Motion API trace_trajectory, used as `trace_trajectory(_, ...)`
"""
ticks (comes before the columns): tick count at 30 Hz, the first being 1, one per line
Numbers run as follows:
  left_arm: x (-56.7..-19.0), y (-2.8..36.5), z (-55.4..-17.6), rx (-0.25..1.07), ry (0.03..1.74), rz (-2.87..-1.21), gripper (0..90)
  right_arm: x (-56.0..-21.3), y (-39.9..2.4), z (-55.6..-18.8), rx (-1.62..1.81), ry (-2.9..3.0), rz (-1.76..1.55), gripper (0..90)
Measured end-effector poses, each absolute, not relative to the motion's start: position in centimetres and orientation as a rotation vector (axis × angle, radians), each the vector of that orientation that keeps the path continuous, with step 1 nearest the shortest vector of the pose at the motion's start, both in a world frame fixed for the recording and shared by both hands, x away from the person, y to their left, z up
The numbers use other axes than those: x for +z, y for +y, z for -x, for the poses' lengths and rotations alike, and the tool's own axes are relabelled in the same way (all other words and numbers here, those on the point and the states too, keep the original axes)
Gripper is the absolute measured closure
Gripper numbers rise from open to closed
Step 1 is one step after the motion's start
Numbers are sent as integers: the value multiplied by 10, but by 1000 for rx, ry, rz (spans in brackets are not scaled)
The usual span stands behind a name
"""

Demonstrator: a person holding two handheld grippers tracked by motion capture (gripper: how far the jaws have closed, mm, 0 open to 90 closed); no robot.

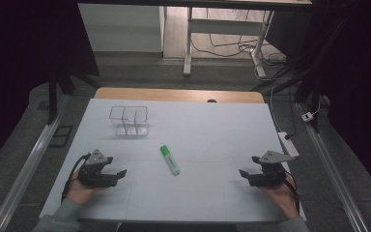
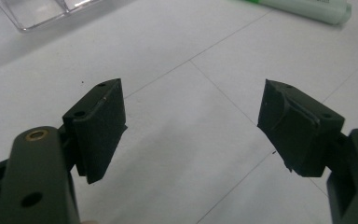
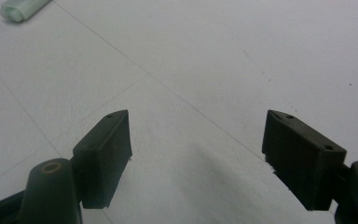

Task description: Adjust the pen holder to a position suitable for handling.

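A green highlighter pen [image 1: 170,160] lies flat near the middle of the white table sheet [image 1: 207,130]; its pale body [image 2: 307,8] crosses the top of the left gripper view and its end [image 3: 21,9] peeks into the top left of the right gripper view. A clear plastic compartment box [image 1: 129,120] stands behind it to the left, a corner [image 2: 42,11] visible in the left gripper view. My left gripper [image 1: 121,173] rests at the front left, open and empty [image 2: 191,121]. My right gripper [image 1: 244,172] rests at the front right, open and empty [image 3: 198,144].
The sheet covers a wooden table whose far edge [image 1: 174,94] shows beyond it. On the floor to the right lies a white power strip [image 1: 289,143] with cables. Metal rails [image 1: 24,174] run along both sides of the table.
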State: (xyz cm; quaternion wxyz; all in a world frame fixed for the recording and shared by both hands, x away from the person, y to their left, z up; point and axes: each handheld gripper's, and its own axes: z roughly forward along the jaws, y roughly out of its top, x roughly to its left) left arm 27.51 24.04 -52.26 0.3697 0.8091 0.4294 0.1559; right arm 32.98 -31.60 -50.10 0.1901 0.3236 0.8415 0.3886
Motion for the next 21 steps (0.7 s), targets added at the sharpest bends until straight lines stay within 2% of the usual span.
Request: trace_trajectory(21,-509,249,-292,394,1135,-2054,241,-504,-312,-331,1076,2386,-902,242)
